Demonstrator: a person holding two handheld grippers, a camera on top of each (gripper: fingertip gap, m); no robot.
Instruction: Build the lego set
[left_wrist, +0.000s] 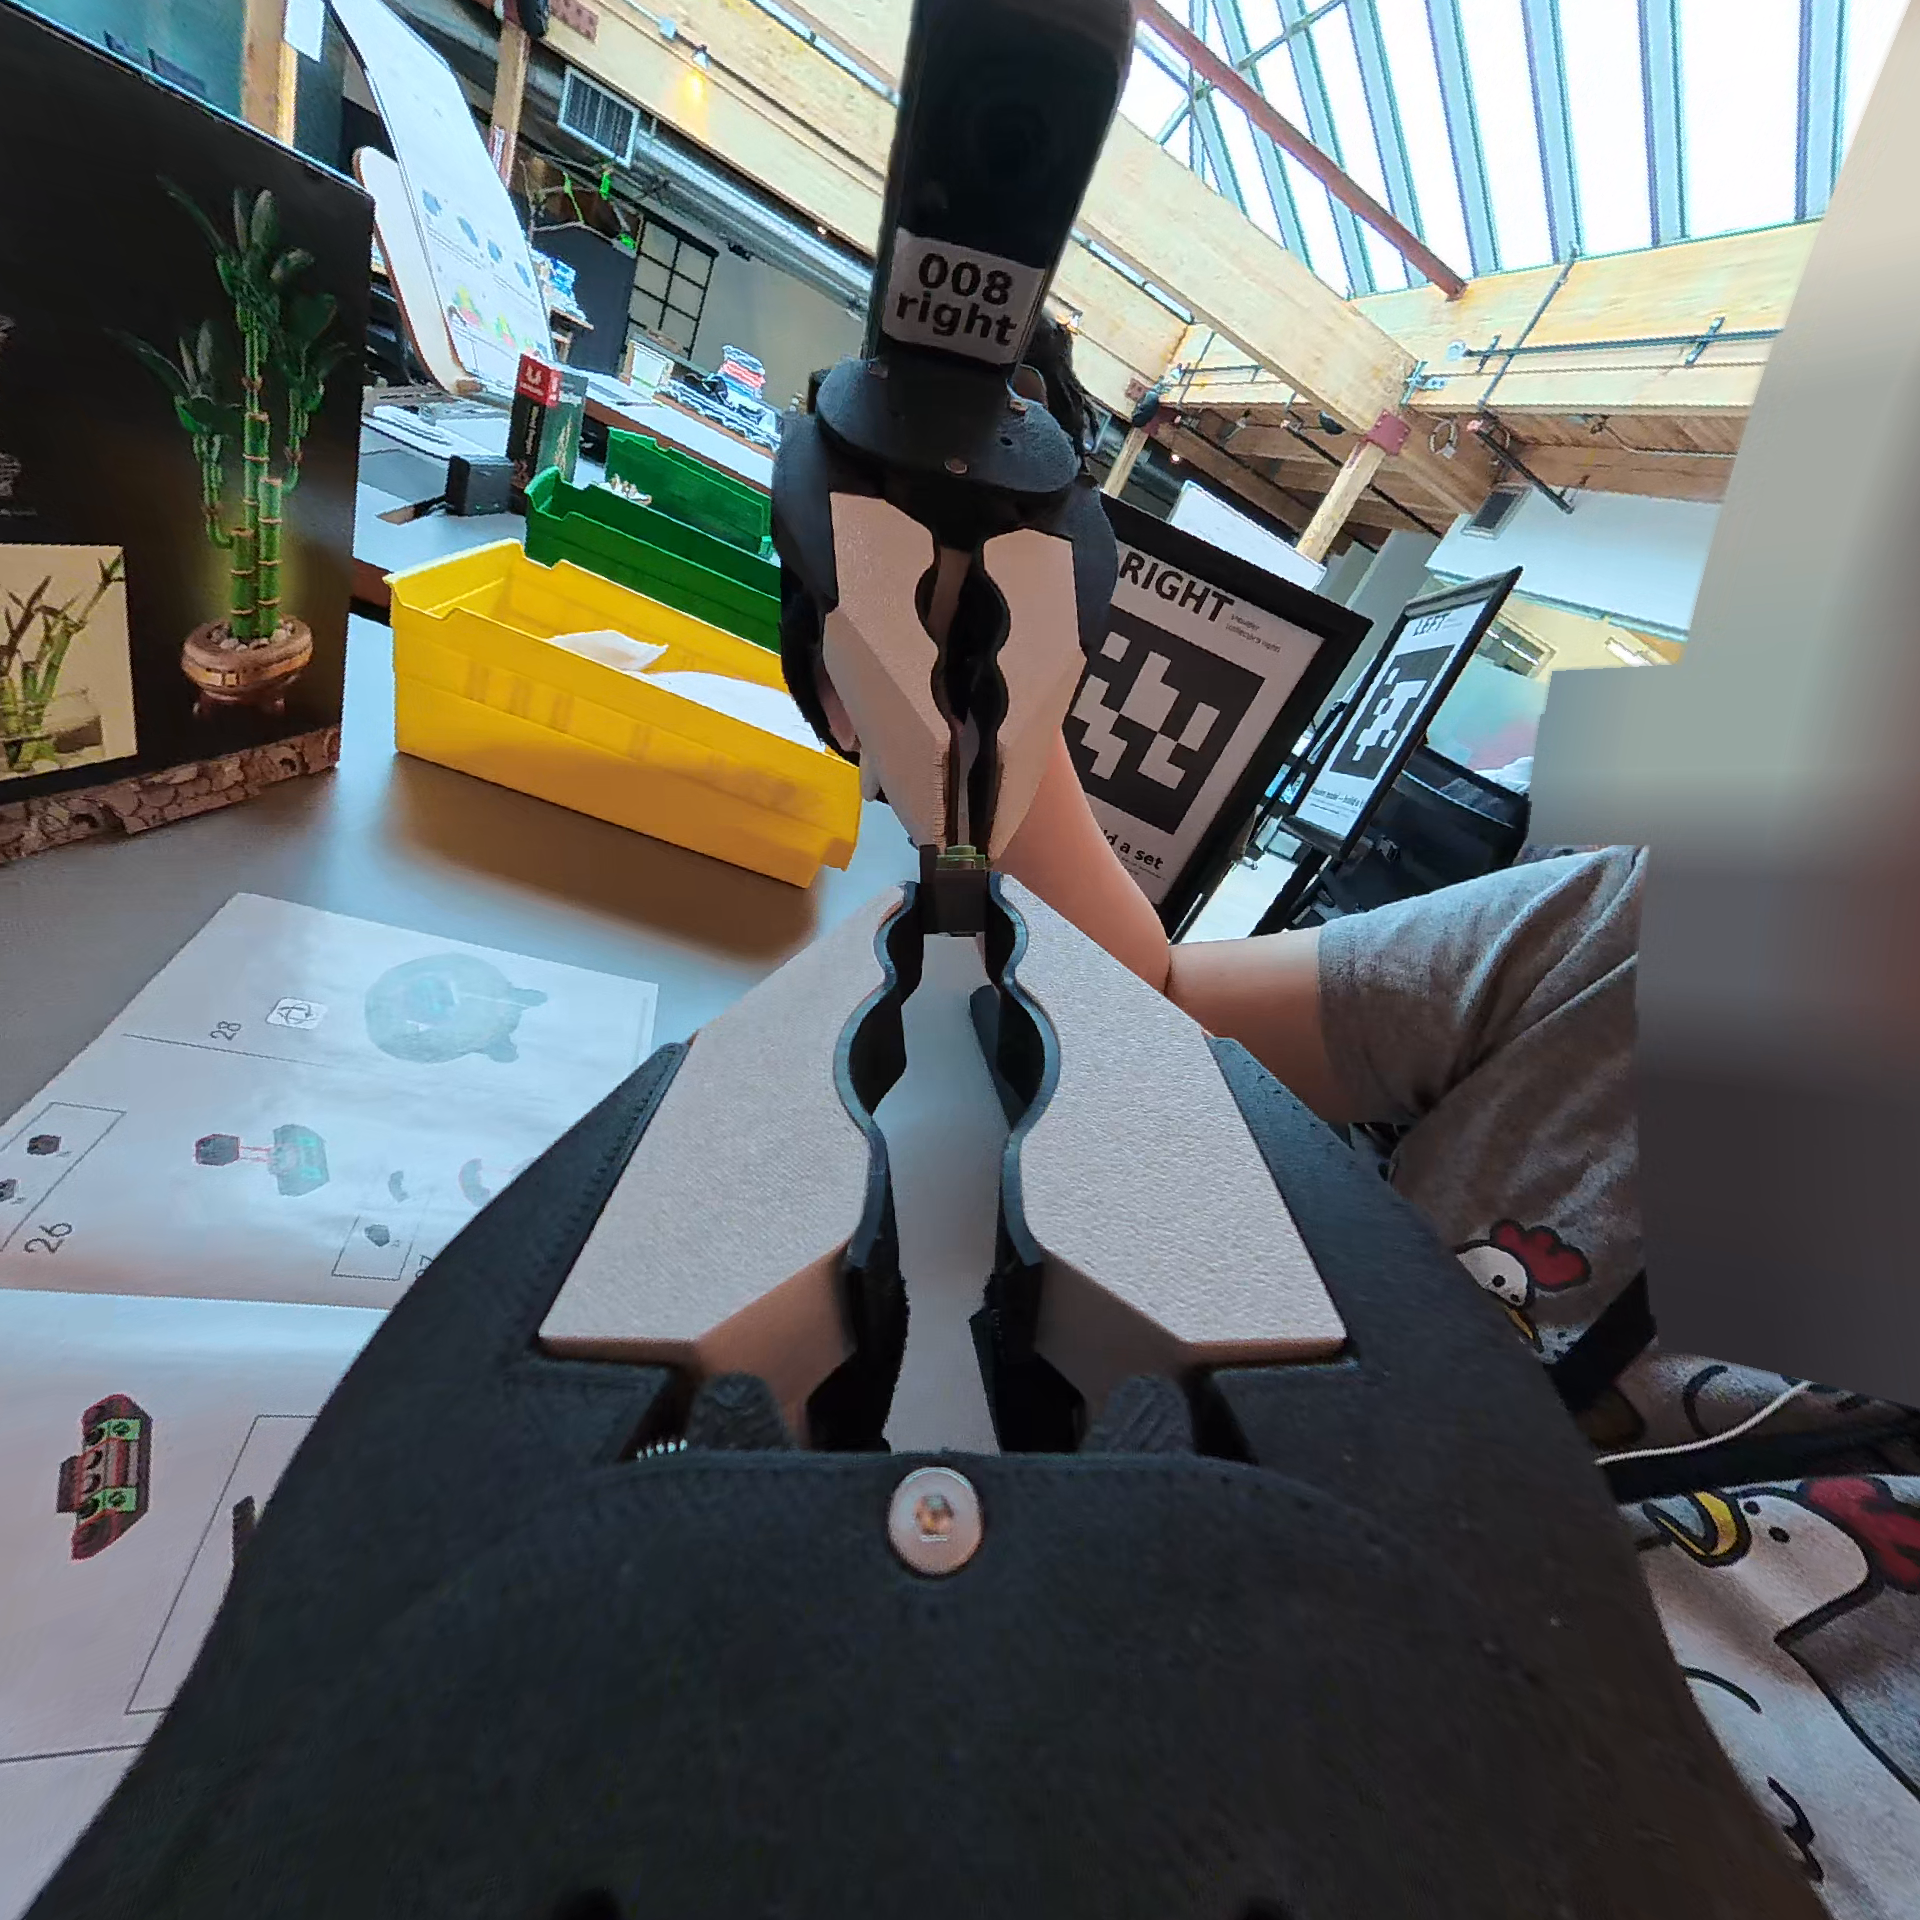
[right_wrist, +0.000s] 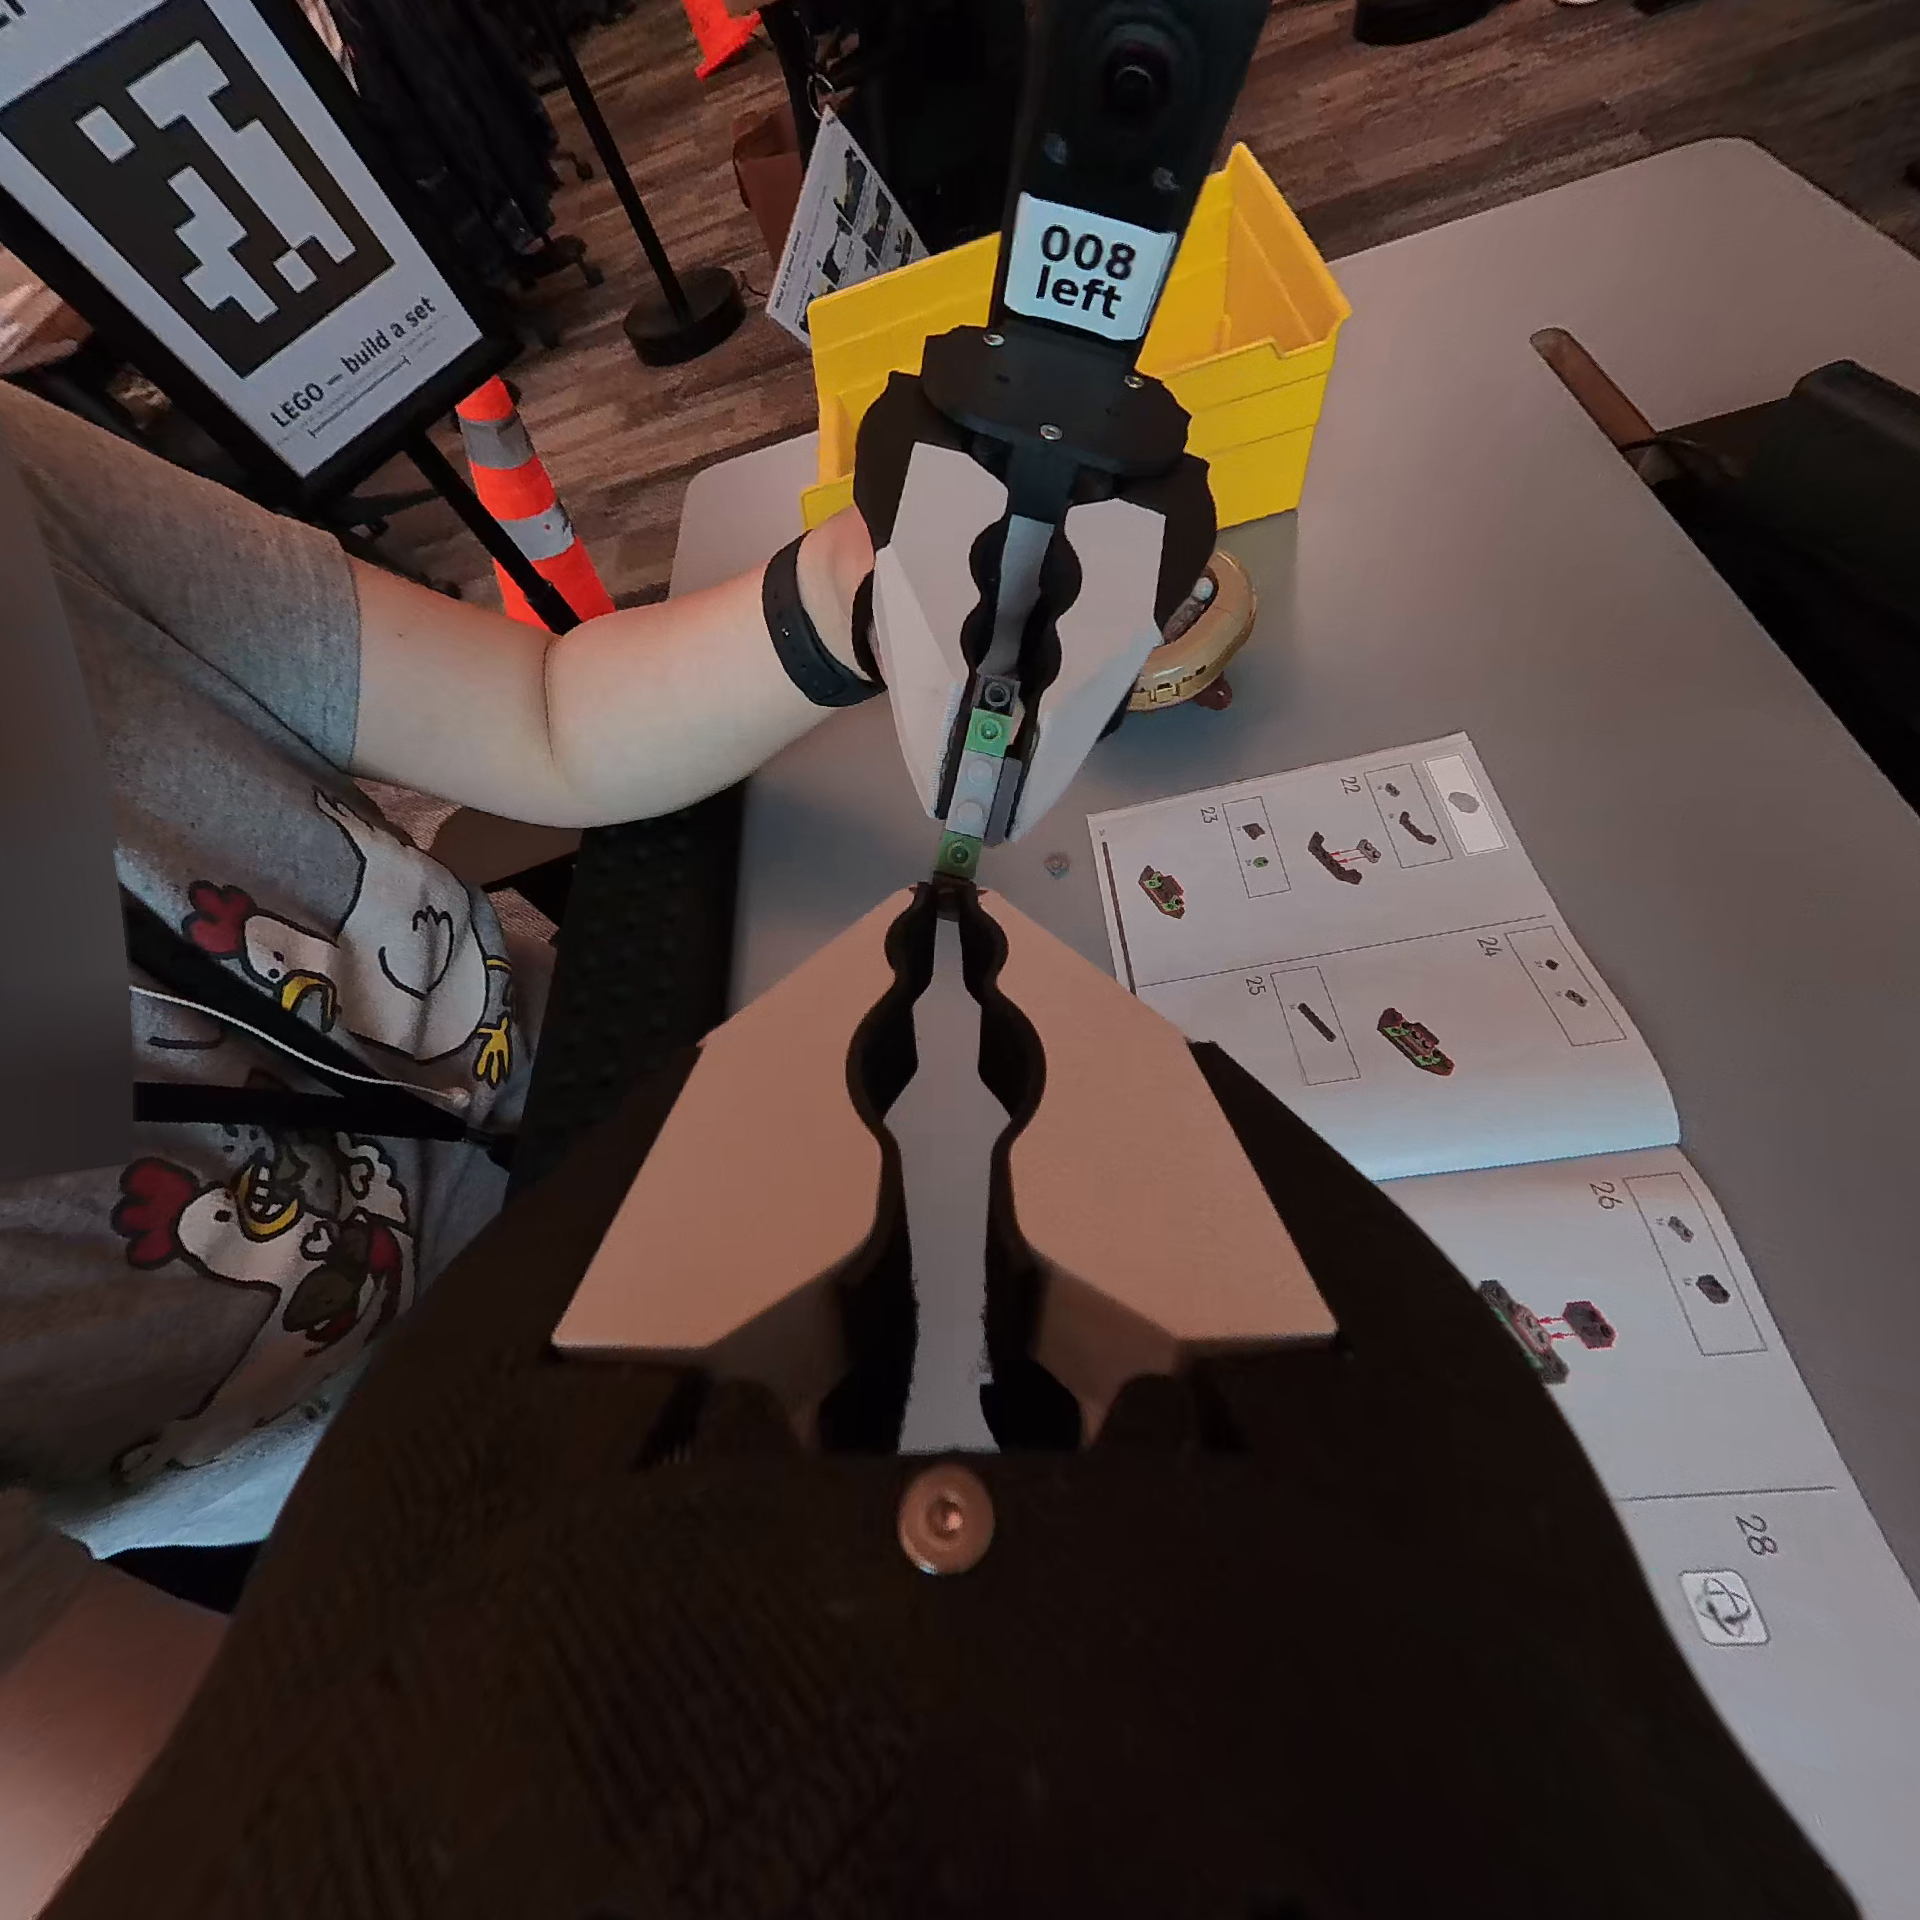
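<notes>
A brick strip (right_wrist: 977, 774) is pinched by the left gripper (right_wrist: 971, 831); a small piece (left_wrist: 961, 858), nipped by the right gripper (right_wrist: 948, 906), should be pressed squarely on.

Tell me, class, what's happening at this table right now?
A person is building a lego set with two handheld grippers, held tip to tip above the grey table. The left gripper clamps a strip of grey and green bricks; the right gripper pinches a small piece against its end. An instruction booklet lies open beside a yellow bin.
</notes>
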